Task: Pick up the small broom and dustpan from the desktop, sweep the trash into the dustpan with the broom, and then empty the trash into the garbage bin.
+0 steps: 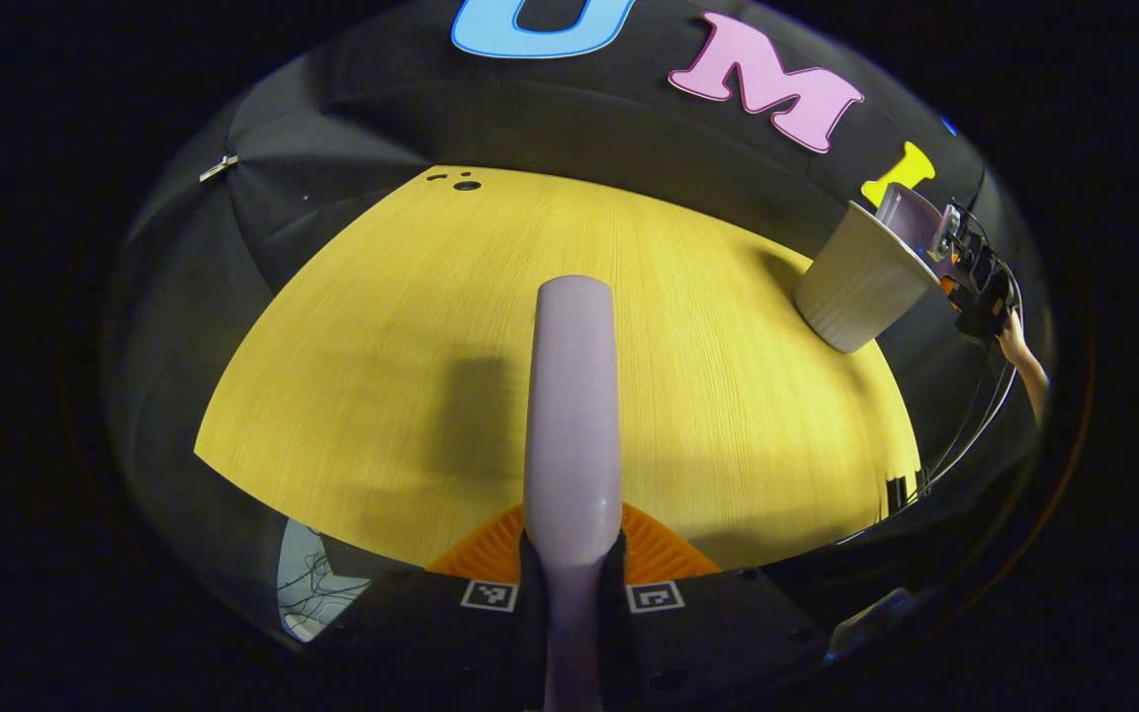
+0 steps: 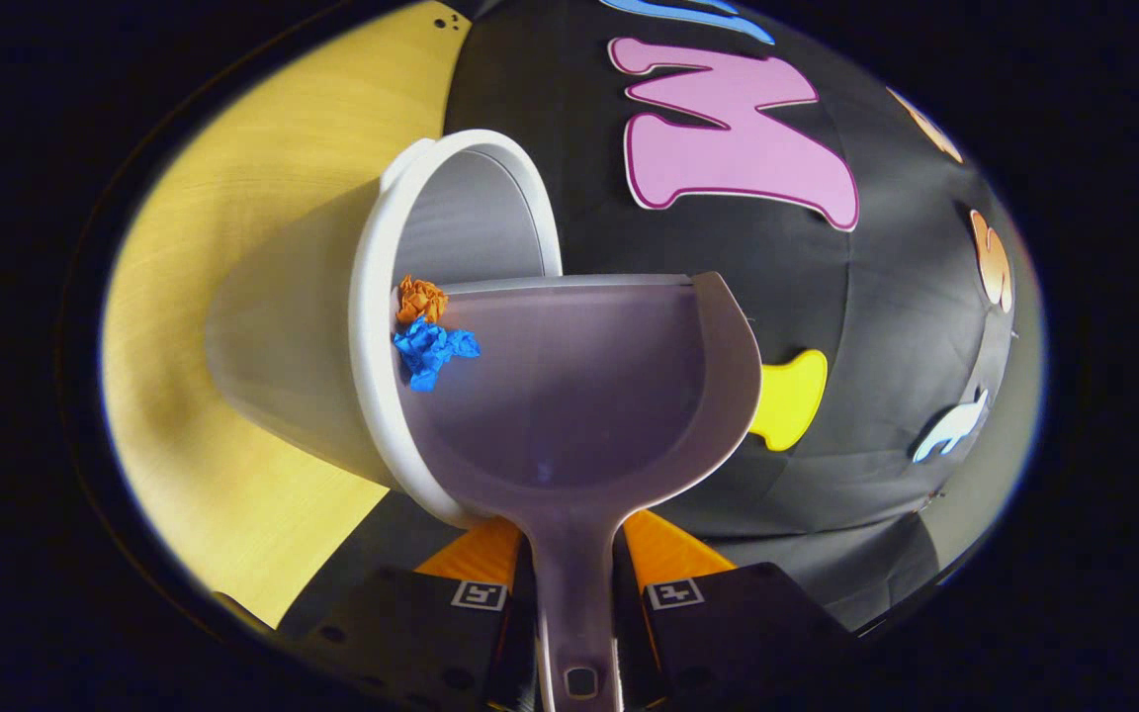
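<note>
Step in hand: emptying. The dustpan (image 2: 579,386) is tipped at the mouth of the garbage bin (image 2: 451,213), its front lip over the bin's rim; sweeping appears finished.
Trash: an orange paper wad (image 2: 420,298) and a blue paper wad (image 2: 431,349) sit at the dustpan's left corner, touching the bin's rim, not yet inside the bin.
Garbage bin: a pale ribbed cup-shaped bin (image 1: 861,287) standing at the far right of the tabletop (image 1: 382,396), next to the booth's black cloth wall; what lies at its bottom cannot be told.
Right tool (image 2: 577,583): pressed together on the dustpan's handle (image 2: 574,593), one finger on each side; the handle runs straight forward from the grip. From the left gripper view this tool (image 1: 970,267) shows far off at the bin, with a hand (image 1: 1014,346) behind it.
Left tool (image 1: 572,569): pinching the small broom's handle (image 1: 574,415) between both fingers; the handle points forward above the bare tabletop, well apart from the bin. The bristle end cannot be seen.
Next move, as a judgement: a steeper tilt of the dustpan towards the bin, so that both wads slide off the lip and drop inside instead of slipping past the rim on the outer side.
Risk, as a judgement: the wads lie right at the corner, so a sideways roll could spill them onto the tabletop.
</note>
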`<state>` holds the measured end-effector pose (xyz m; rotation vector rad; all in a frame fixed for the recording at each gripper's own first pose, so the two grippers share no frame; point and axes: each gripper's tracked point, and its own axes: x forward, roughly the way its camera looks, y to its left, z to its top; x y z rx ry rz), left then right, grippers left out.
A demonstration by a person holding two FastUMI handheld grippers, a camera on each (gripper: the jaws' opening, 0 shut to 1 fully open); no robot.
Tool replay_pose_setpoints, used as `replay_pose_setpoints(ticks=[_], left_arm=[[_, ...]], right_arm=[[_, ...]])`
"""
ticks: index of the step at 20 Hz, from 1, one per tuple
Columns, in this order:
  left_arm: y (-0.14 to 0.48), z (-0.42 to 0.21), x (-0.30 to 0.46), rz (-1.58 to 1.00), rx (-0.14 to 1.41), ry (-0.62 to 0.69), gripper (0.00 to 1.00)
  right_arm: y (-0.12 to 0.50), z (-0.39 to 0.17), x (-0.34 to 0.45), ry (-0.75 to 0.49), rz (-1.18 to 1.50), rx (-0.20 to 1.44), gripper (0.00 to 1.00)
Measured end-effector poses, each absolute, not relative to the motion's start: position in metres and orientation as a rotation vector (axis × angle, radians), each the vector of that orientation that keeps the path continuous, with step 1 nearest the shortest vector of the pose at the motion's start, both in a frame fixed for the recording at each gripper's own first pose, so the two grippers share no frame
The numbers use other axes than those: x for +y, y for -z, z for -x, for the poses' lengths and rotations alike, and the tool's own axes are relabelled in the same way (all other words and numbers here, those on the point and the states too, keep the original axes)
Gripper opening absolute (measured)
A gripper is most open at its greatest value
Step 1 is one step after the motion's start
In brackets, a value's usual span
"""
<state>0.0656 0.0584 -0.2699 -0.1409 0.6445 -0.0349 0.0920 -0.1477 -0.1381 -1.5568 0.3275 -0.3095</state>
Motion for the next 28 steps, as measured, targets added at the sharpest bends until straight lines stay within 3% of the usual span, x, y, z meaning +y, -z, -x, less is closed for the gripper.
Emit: replay_pose_setpoints(ticks=[9,10,12,22,23,24,26,28], left_arm=[[0.266,-0.078,0.06,0.148,0.619,0.03,0.25],[0.264,-0.079,0.06,0.152,0.614,0.029,0.25],[0.261,-0.082,0.063,0.158,0.604,0.022,0.27],[0.252,-0.08,0.072,0.161,0.582,0.002,0.25],[0.249,-0.08,0.072,0.155,0.577,0.004,0.25],[0.247,-0.08,0.071,0.149,0.57,0.007,0.25],[0.242,-0.079,0.067,0.145,0.563,0.021,0.25],[0.24,-0.078,0.063,0.144,0.561,0.04,0.27]], right_arm=[[0.139,-0.091,-0.139,0.237,1.676,0.348,0.36],[0.139,-0.092,-0.14,0.242,1.659,0.359,0.31],[0.139,-0.091,-0.143,0.255,1.599,0.388,0.36],[0.147,-0.078,-0.158,0.339,0.877,0.543,0.37],[0.147,-0.079,-0.156,0.359,0.805,0.553,0.32],[0.148,-0.08,-0.157,0.372,0.739,0.55,0.37],[0.146,-0.082,-0.15,0.386,0.616,0.516,0.34],[0.144,-0.084,-0.146,0.382,0.526,0.472,0.36]])
